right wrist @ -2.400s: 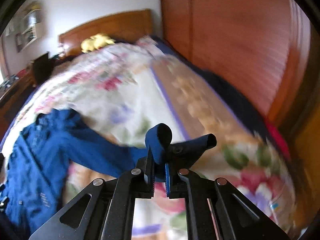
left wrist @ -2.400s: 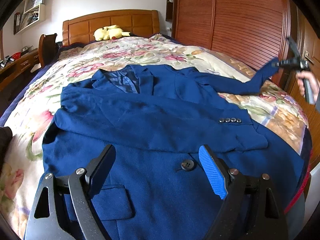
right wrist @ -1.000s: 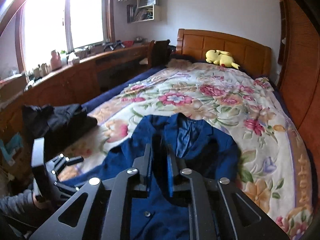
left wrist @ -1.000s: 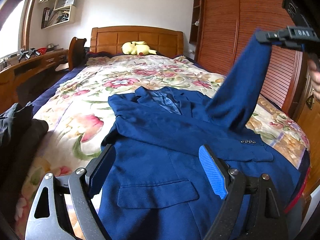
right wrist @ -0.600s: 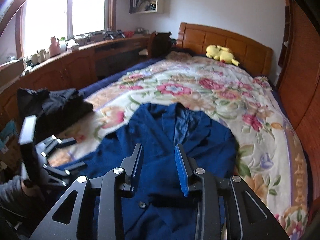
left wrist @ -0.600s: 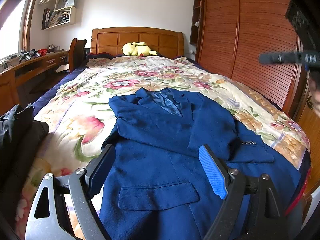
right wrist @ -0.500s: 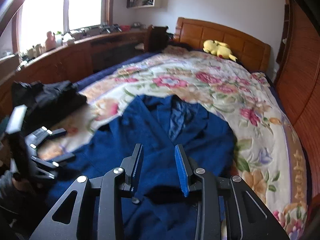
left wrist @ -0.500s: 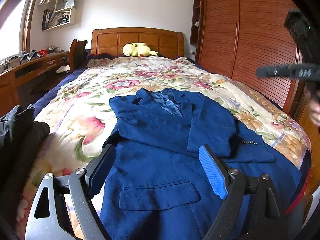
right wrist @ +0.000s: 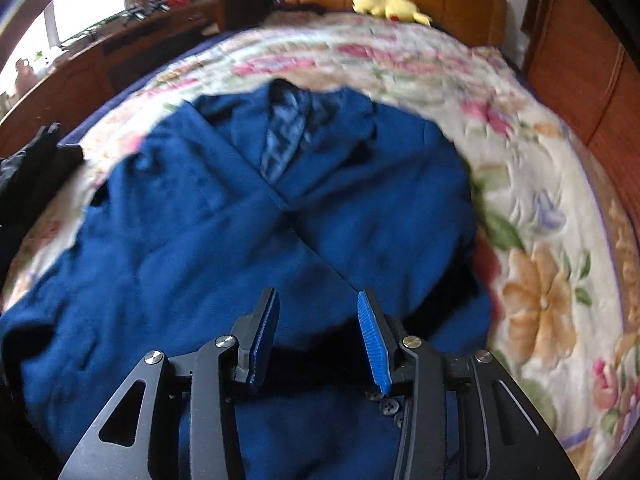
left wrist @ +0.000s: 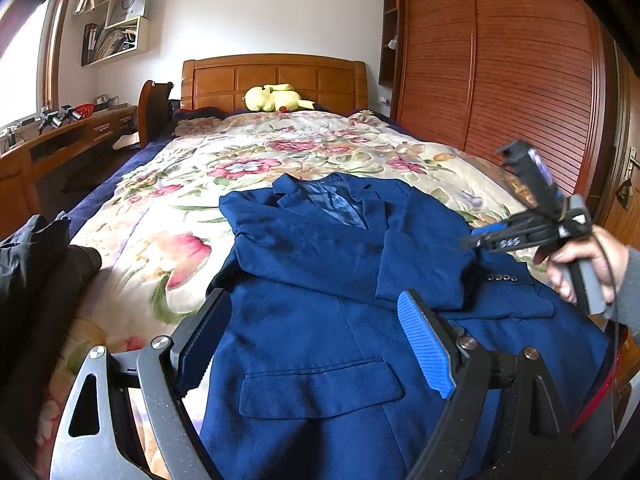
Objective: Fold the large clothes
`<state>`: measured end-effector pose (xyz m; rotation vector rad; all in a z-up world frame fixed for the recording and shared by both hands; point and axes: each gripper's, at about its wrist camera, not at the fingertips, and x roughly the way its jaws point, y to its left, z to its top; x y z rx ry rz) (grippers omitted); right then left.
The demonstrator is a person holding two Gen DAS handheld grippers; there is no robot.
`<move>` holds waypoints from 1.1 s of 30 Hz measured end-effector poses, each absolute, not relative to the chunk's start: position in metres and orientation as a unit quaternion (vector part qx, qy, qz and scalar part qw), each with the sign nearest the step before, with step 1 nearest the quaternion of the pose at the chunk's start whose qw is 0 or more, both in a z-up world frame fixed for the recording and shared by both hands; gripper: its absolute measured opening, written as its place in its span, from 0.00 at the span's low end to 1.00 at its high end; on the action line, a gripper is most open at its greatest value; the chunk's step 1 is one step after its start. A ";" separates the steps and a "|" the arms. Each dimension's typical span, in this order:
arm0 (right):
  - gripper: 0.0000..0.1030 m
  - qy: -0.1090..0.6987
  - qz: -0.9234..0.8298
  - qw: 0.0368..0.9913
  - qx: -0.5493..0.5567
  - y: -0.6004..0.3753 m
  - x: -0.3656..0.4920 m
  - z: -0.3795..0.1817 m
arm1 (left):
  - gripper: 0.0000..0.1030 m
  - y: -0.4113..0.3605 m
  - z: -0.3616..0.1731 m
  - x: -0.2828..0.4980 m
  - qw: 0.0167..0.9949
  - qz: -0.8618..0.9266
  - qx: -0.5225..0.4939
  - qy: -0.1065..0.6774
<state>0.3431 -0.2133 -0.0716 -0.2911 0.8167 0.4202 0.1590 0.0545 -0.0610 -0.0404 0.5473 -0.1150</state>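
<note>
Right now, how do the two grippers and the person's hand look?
Both the left gripper and the right gripper have black metal fingers with silver screws and ribbed blue pads. The right hand is bare, with a grey sleeve and a thin black cable.

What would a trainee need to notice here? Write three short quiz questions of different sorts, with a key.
1. True or false: the right gripper grips a sleeve of the blue jacket.
2. Multiple choice: the yellow plush toy lies (A) on the jacket, (B) by the headboard, (C) on the desk.
3. Fill in: the left gripper is ____.

Key: 1 false, it is open and holds nothing. 2 B. 3 open.
</note>
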 end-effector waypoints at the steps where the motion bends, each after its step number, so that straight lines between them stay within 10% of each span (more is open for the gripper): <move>1: 0.42 0.400 0.200 0.884 -0.135 -0.212 0.348 -0.076 | 0.83 0.055 -0.061 0.160 0.960 -0.059 -0.023 0.272; 10: 0.44 0.444 0.202 0.870 -0.072 -0.196 0.370 -0.104 | 0.83 0.056 -0.063 0.160 0.959 -0.063 -0.026 0.274; 14: 0.04 0.407 0.232 0.878 -0.093 -0.178 0.361 -0.095 | 0.83 0.055 -0.064 0.159 0.960 -0.060 -0.018 0.274; 25: 0.01 0.313 0.325 0.884 -0.118 -0.127 0.302 -0.042 | 0.83 0.065 -0.063 0.157 0.962 -0.051 -0.028 0.268; 33: 0.47 0.364 0.206 0.901 -0.116 -0.160 0.354 -0.071 | 0.83 0.065 -0.063 0.158 0.961 -0.053 -0.027 0.269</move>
